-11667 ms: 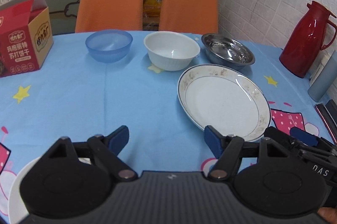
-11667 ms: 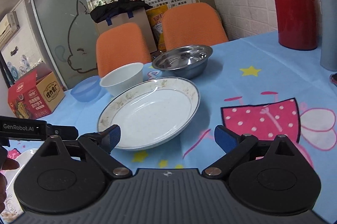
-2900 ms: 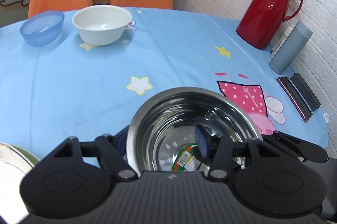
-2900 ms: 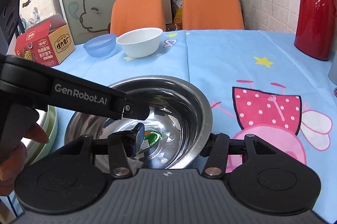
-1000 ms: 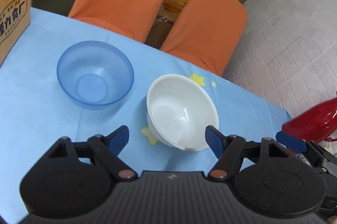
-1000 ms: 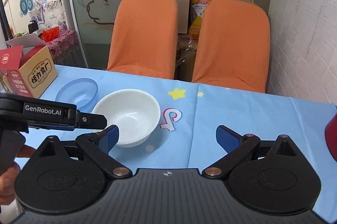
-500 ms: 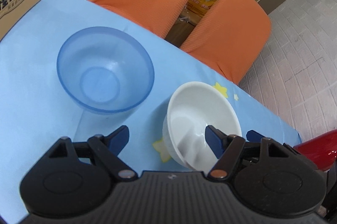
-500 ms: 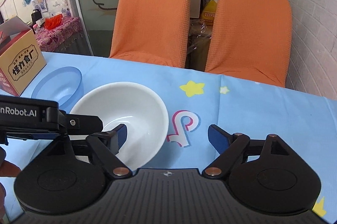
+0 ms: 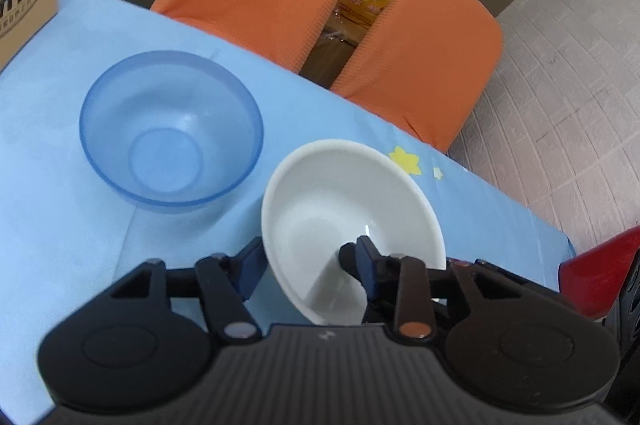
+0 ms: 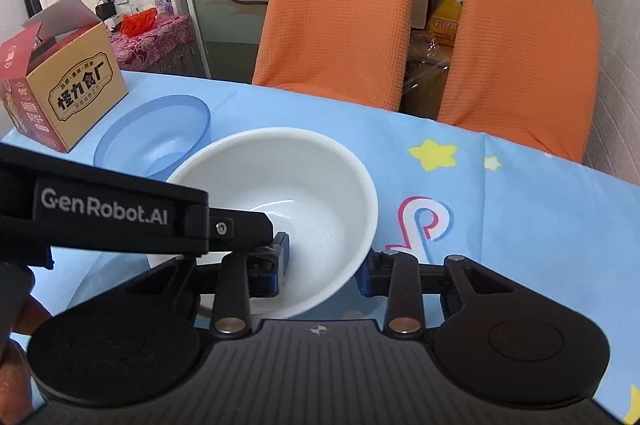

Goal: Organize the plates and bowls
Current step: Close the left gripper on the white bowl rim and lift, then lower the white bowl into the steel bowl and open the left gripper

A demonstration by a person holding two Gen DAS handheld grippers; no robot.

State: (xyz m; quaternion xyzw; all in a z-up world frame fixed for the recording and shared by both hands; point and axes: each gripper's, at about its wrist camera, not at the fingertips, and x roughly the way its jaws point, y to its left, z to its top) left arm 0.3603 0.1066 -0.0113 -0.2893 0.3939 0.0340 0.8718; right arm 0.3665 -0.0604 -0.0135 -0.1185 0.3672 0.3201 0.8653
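Both grippers are clamping the white ceramic bowl (image 9: pixel 348 221) at once: the left gripper (image 9: pixel 308 261) is pinching its left wall, one finger inside and one outside, while the right gripper (image 10: pixel 324 265) is squeezing its right wall the same way, probably to steady the smooth bowl for a two-handed lift off the blue tablecloth (image 9: pixel 60 225). The bowl is sitting near the table's far edge, just beside the translucent blue plastic bowl (image 9: pixel 170 131), apart from it. Half a second ago both sets of fingers were spread wide around the bowl; now they are closing onto its rim.
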